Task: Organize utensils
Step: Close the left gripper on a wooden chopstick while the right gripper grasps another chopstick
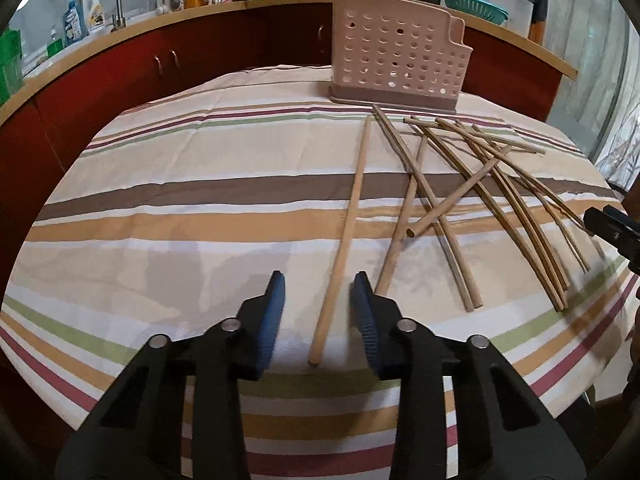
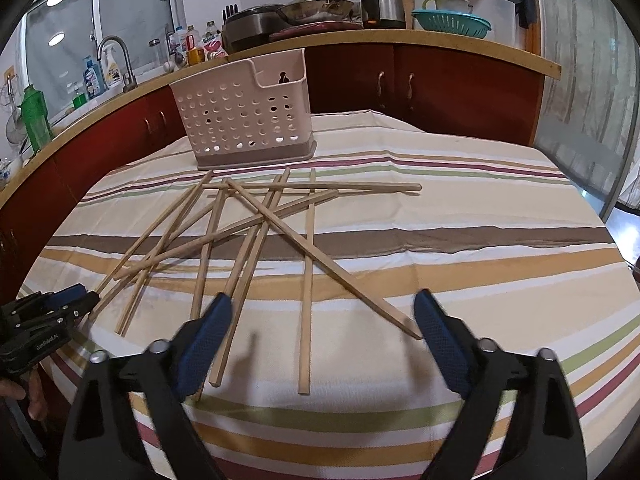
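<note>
Several wooden chopsticks [image 1: 472, 184] lie crossed in a loose pile on the striped tablecloth; the pile also shows in the right wrist view [image 2: 256, 232]. A pink perforated utensil holder [image 1: 396, 60] stands upright at the far side of the table, also seen in the right wrist view [image 2: 244, 124]. My left gripper [image 1: 318, 296] is open, its jaws either side of one lone chopstick [image 1: 344, 240] left of the pile, near its close end. My right gripper [image 2: 322, 320] is wide open and empty over the near ends of the chopsticks.
The striped tablecloth [image 1: 180, 208] covers the table. Behind it runs a red cabinet counter [image 2: 440, 76] with a sink tap [image 2: 120, 56], bottles, a kettle [image 2: 382, 0], a wok and a teal colander [image 2: 452, 22]. Curtains hang at the right.
</note>
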Demonstrator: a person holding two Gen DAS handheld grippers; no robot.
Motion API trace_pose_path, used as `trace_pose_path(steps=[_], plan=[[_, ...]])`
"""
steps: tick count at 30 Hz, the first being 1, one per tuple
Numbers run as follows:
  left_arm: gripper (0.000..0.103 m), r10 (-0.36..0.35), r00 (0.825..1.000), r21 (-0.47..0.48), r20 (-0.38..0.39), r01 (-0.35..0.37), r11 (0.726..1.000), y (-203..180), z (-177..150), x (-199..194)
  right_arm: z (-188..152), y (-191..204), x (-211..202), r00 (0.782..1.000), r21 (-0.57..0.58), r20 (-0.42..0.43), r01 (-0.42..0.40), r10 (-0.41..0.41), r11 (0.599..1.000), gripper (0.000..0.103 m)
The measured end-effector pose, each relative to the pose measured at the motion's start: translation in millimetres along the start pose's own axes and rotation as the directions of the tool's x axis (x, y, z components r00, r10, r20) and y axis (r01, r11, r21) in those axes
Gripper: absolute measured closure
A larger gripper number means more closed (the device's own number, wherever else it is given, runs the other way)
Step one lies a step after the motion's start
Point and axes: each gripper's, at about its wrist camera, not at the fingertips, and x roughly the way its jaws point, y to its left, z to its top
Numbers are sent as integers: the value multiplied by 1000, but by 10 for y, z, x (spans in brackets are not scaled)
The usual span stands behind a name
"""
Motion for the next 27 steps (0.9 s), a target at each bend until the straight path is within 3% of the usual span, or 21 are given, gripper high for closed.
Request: trace_pose_path(steps=[2,6,19,27], plan=[[83,-15,1000,8,3,15,1000,4,-3,-1,-3,-12,26,1000,3,-14,-3,3,1000,34],[94,-44,999,14,12,44,999,0,-15,-1,-30,-14,39,1000,5,-22,-2,2,1000,34],[97,-52,998,-19,22,52,998,106,16,25,10,-245,223,997,-1,-60,53,-53,999,35],[97,-48,998,-16,30,49,999,105,12,32,12,-290,336,994,-39,-89,62,-66,997,51]])
